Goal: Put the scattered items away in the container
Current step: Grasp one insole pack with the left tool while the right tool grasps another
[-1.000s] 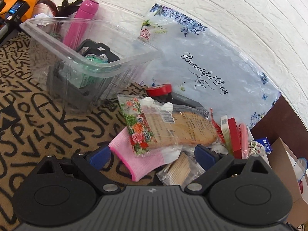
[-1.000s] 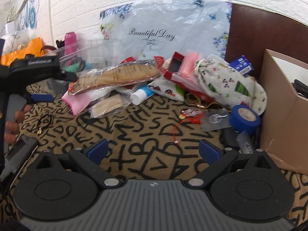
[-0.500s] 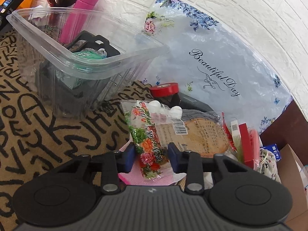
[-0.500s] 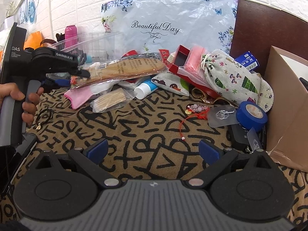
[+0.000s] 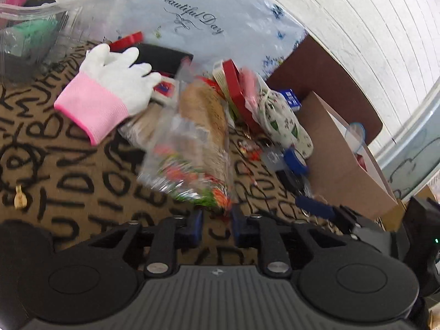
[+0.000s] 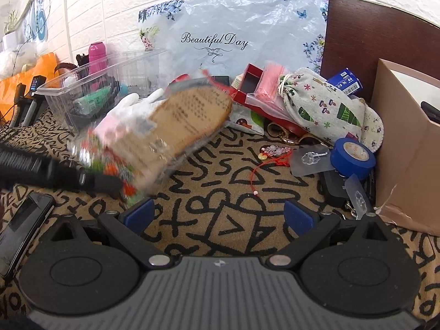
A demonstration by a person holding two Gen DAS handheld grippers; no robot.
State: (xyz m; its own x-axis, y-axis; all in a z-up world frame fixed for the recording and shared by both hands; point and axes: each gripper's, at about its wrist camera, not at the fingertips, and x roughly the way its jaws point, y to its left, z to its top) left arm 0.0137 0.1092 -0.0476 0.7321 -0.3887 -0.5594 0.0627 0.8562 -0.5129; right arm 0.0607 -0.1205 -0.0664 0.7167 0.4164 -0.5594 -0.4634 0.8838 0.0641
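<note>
My left gripper [image 5: 216, 217] is shut on the flowered end of a clear snack packet [image 5: 195, 148] with a brown cracker inside, held lifted off the mat and motion-blurred. The packet [image 6: 165, 132] and the left gripper [image 6: 110, 185] also show in the right wrist view. A white glove with a pink cuff [image 5: 110, 93] lies uncovered on the mat. The clear plastic container [image 6: 101, 93], holding several items, stands at the left by the wall. My right gripper [image 6: 217, 217] is open and empty above the lettered mat.
A pile lies by the wall: red box [image 6: 250, 82], printed cloth pouch [image 6: 324, 110], blue tape roll [image 6: 353, 158], red-string charm [image 6: 271, 155]. A brown cardboard box [image 6: 407, 148] stands at the right. A phone [image 6: 22, 228] lies at the left.
My left gripper closed on the snack packet and lifted it back and to the right, away from the pile. The glove beneath it is now uncovered. The right gripper stayed open.
</note>
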